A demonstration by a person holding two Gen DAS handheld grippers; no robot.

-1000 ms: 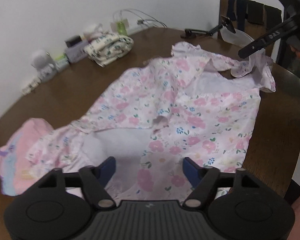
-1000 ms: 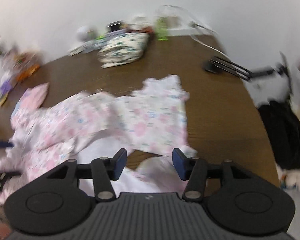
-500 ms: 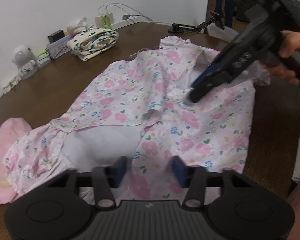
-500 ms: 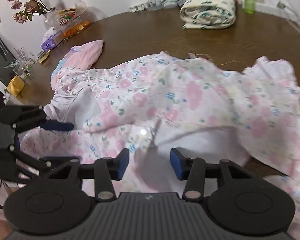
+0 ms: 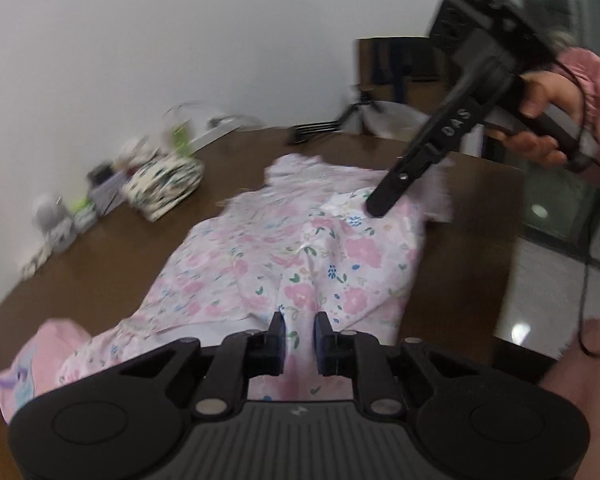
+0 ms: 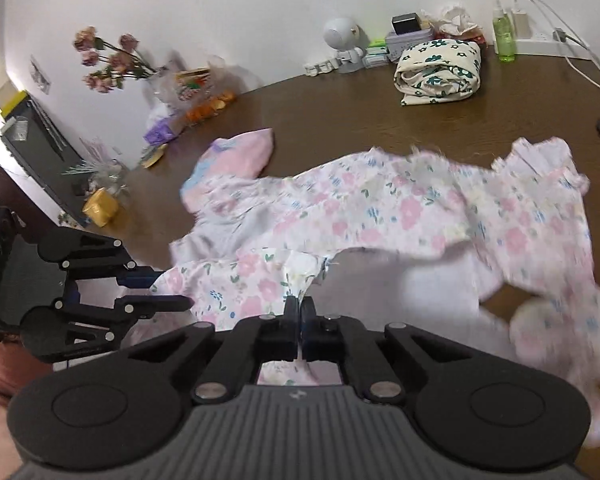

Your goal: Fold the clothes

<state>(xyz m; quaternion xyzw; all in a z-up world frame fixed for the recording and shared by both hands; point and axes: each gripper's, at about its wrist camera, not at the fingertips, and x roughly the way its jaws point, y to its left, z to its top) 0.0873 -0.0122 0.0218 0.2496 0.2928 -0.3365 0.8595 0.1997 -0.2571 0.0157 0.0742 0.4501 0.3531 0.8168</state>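
Both grippers, left [image 5: 299, 330] and right [image 6: 299, 309], had fingers pinching the floral garment [image 6: 384, 208]'s 6 o'clock edge, likely to carry it over the table [image 6: 340, 120].

dress [image 6: 400, 208] on table [image 6: 340, 112], folded cloth [image 6: 440, 70] behind it

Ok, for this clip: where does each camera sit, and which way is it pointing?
Left wrist: sits on the left gripper, looking along the pink floral garment on the brown wooden table; the right gripper and a hand show.
Right wrist: sits on the right gripper, shut on the garment's edge, facing across the table; the left gripper shows at left.
Shared: the garment, the folded green-flowered cloth.
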